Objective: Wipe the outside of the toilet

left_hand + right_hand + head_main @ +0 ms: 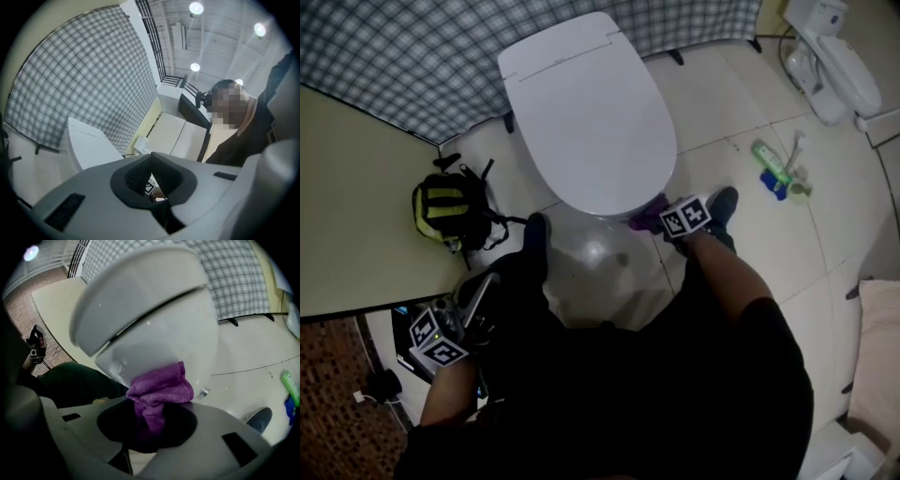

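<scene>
The right gripper (151, 420) presses a purple cloth (161, 391) against the toilet bowl (154, 341).

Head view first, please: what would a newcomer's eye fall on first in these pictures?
The white toilet, lid down, fills the upper middle of the head view. The purple cloth stands out next: the right gripper clamps it and presses it against the front of the bowl, under the rim. The left gripper hangs low at the left, empty, near a yellow and black backpack.
</scene>
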Motion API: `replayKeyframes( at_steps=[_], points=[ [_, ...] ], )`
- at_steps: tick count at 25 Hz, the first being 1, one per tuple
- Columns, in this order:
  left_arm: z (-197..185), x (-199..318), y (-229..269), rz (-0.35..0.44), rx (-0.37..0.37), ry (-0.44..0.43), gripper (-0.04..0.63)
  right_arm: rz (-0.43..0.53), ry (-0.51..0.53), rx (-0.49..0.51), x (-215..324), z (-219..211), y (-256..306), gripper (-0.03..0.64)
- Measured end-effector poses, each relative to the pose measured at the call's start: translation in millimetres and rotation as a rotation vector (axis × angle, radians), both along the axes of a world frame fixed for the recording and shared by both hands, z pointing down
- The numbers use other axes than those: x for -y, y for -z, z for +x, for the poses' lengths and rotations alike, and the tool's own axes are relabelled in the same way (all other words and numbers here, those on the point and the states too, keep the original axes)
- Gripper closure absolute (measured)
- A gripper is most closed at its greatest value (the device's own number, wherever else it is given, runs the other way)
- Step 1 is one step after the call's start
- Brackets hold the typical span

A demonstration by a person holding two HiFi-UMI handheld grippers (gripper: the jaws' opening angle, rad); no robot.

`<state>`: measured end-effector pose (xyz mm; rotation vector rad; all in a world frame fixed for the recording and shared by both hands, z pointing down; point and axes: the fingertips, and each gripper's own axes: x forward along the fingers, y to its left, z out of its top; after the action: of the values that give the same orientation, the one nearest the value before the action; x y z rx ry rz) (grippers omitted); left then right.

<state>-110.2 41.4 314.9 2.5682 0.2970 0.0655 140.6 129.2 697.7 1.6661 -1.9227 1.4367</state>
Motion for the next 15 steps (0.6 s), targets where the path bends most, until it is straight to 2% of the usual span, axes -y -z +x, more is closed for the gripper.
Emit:
replayKeyframes(
  at_steps=[5, 9, 12, 15],
  points=[
    [-26, 21, -9, -0.024, 0.039, 0.05, 0.6, -0.116, -0.01, -0.096, 8, 13, -69, 0.512],
    [-50, 37, -21, -0.032, 0.076, 0.095, 0.6, -0.243, -0.094, -0.164, 11, 20, -121, 0.512],
    [-69, 49, -21, -0.019, 0.068, 0.121, 0.6, -0.278, -0.187, -0.162, 12, 21, -122, 0.511],
    [-90, 60, -9, -0.027, 0.005, 0.15, 0.6, -0.276, -0.201, -0.125, 7, 0, -99, 0.511]
  ],
)
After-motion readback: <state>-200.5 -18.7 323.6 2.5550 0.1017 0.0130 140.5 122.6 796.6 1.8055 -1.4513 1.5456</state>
